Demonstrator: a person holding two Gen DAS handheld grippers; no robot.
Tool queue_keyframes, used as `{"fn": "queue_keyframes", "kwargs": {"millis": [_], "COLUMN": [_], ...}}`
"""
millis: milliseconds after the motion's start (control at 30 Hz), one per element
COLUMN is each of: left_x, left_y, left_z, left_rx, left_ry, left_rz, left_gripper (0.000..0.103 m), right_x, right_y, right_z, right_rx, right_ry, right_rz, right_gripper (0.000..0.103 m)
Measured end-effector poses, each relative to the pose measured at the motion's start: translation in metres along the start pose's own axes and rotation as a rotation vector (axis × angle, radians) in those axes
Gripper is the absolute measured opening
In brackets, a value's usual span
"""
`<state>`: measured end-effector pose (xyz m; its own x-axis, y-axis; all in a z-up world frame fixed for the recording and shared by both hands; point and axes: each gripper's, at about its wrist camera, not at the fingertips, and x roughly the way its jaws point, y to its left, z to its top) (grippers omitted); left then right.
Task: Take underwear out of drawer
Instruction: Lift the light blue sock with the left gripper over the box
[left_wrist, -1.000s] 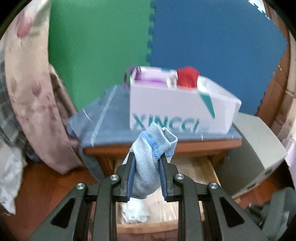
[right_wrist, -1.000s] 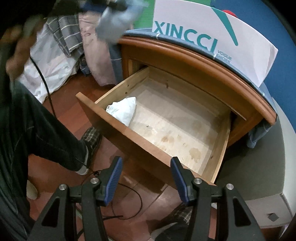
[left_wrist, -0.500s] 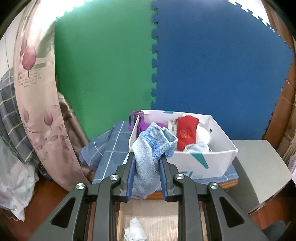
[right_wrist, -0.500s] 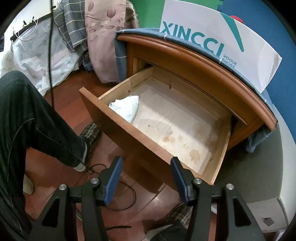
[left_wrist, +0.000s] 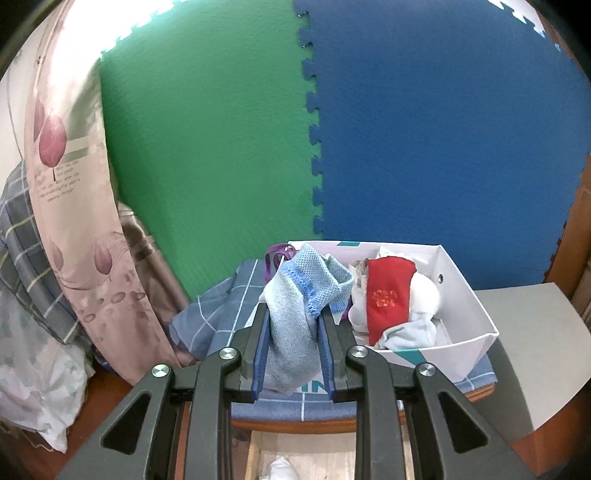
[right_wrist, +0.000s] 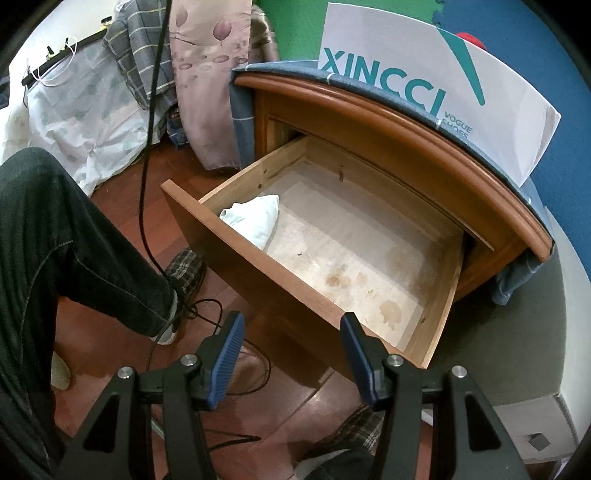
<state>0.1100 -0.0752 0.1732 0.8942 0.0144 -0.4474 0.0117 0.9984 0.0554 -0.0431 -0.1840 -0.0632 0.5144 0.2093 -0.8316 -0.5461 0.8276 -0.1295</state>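
Note:
My left gripper (left_wrist: 293, 325) is shut on light blue-grey underwear (left_wrist: 295, 317) and holds it up in front of the white shoe box (left_wrist: 476, 314) on the nightstand top. The box holds red underwear (left_wrist: 386, 295) and other pale garments. My right gripper (right_wrist: 291, 332) is open and empty, just in front of the pulled-out wooden drawer (right_wrist: 280, 273). White underwear (right_wrist: 255, 218) lies in the drawer's front left corner; it also shows at the bottom of the left wrist view (left_wrist: 280, 467).
A blue checked cloth (left_wrist: 221, 310) covers the nightstand top (right_wrist: 424, 122). Hanging fabrics (left_wrist: 74, 221) are at the left. The person's leg (right_wrist: 74, 251) and black cables (right_wrist: 207, 314) are on the wooden floor. A grey-white unit (left_wrist: 535, 350) stands at the right.
My left gripper has risen with the blue-grey underwear, so the box's inside now shows more from above. The right gripper has barely moved.

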Motion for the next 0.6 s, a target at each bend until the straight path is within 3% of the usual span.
{"fn": "queue_keyframes", "kwargs": {"millis": [300,600], "left_x": [0.030,0.083], "left_y": [-0.005,-0.013], "left_z": [0.017,0.030], "left_rx": [0.004,0.001], "left_ry": [0.033,0.118], "left_rz": [-0.011,-0.018], "left_gripper": [0.022,0.022], "right_x": [-0.002,-0.002], "right_y": [0.001,-0.001], "right_z": [0.000,0.001], "right_rx": [-0.001,0.008], "right_ry": [-0.009,-0.008], "right_rz": [0.004,0.013], "right_gripper": [0.055,0.055]}}
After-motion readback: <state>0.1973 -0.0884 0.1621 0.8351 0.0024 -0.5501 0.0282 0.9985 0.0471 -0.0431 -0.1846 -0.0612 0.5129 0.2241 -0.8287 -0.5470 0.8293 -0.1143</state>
